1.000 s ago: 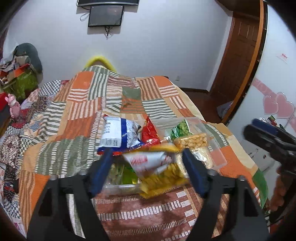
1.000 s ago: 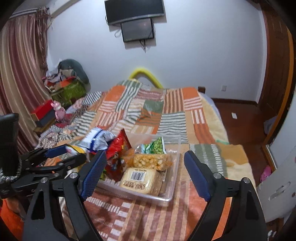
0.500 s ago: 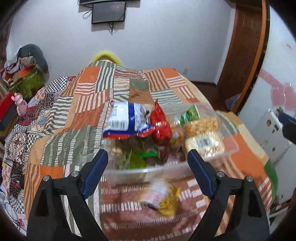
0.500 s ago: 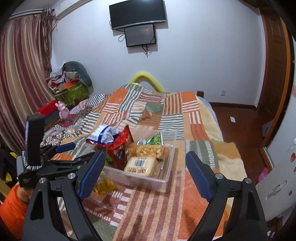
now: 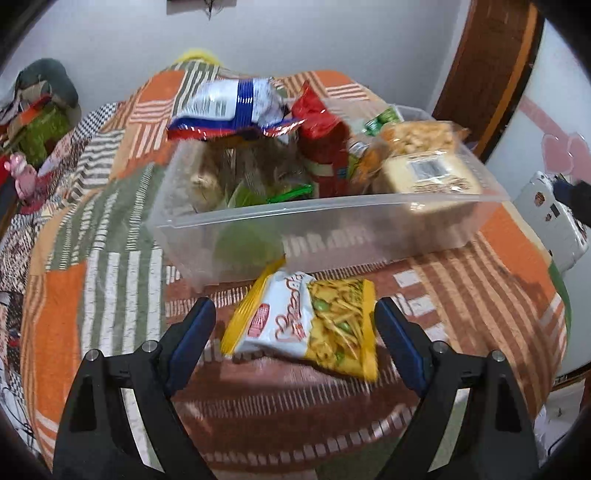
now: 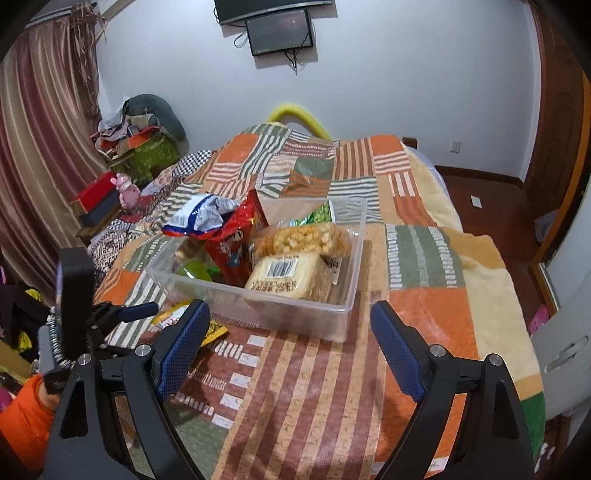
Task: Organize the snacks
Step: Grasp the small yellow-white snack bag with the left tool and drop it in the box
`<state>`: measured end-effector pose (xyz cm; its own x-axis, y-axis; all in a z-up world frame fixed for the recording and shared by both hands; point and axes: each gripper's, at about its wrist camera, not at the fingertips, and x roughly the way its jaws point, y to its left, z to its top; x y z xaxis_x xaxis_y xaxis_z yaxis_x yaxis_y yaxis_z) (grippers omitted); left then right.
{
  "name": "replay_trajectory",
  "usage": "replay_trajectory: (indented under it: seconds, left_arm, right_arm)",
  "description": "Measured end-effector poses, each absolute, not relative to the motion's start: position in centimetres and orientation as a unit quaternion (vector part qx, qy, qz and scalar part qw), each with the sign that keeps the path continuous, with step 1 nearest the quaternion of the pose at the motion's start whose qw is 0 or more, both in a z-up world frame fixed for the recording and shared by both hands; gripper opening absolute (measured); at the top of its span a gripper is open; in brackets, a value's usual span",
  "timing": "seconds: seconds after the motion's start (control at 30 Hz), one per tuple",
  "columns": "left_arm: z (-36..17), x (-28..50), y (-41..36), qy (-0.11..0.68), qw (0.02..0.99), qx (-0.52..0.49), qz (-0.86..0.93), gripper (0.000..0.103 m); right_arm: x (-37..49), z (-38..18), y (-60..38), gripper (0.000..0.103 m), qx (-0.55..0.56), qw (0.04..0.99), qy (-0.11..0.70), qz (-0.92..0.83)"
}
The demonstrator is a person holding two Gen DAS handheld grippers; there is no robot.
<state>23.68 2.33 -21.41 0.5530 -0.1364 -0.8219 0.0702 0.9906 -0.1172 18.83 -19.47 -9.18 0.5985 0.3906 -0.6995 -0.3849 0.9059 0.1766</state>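
Note:
A clear plastic bin [image 5: 332, 225] sits on the patchwork bedspread [image 5: 110, 229] and holds several snack packs: a blue-white bag [image 5: 229, 103], a red bag [image 5: 321, 133], a corn snack pack [image 5: 421, 134] and a pale block pack [image 5: 428, 173]. A yellow-white snack packet [image 5: 306, 321] lies on the bedspread just in front of the bin, between the fingers of my open left gripper [image 5: 295, 332]. My right gripper [image 6: 290, 347] is open and empty, in front of the bin [image 6: 295, 314]. The left gripper [image 6: 122, 314] shows at the left of the right wrist view, with the packet [image 6: 184, 317] partly hidden.
A white plastic item [image 5: 550, 218] stands off the bed's right edge. Clutter and boxes [image 6: 136, 147] are piled by the curtain at left. A wooden door [image 6: 557, 110] and a wall screen [image 6: 280, 31] lie beyond the bed.
The yellow-white packet left my left gripper and fell onto the bedspread in front of the bin. My left gripper has lowered around it, still open. The right gripper pulled back slightly.

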Motion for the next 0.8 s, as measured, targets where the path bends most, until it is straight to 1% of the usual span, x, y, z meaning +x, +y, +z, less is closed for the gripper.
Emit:
replay_trajectory:
  seconds: [0.07,0.1,0.13,0.17,0.23,0.4,0.63,0.8]
  left_arm:
    - [-22.0,24.2,2.2,0.472,0.878,-0.040,-0.062,0.086]
    - [-22.3,24.4,2.2,0.475,0.876,-0.044,-0.069,0.076]
    - [-22.7,24.5,2.1,0.480,0.872,-0.050,-0.080,0.062]
    - [-22.9,24.5,1.9,0.482,0.870,-0.052,-0.086,0.057]
    - [-22.7,24.0,1.7,0.472,0.876,-0.043,-0.088,0.044]
    - [-21.0,22.4,1.7,0.455,0.884,-0.045,-0.102,0.029]
    - [-15.6,20.9,2.3,0.399,0.911,-0.044,-0.096,0.029]
    - [-13.0,22.6,3.2,0.365,0.926,-0.049,-0.080,0.029]
  right_arm:
    - [18.8,-9.5,-19.6,0.087,0.004,0.892,0.396,0.216]
    - [18.9,-9.7,-19.6,0.087,0.005,0.891,0.399,0.215]
    - [19.0,-9.9,-19.7,0.087,0.006,0.890,0.402,0.215]
    - [19.0,-10.0,-19.7,0.087,0.006,0.889,0.404,0.215]
    - [19.1,-10.3,-19.7,0.087,0.004,0.887,0.408,0.214]
    - [19.3,-10.7,-19.7,0.087,0.007,0.886,0.412,0.215]
    - [19.3,-10.4,-19.4,0.087,0.007,0.887,0.406,0.220]
    - [19.3,-10.4,-19.0,0.087,0.006,0.887,0.404,0.225]
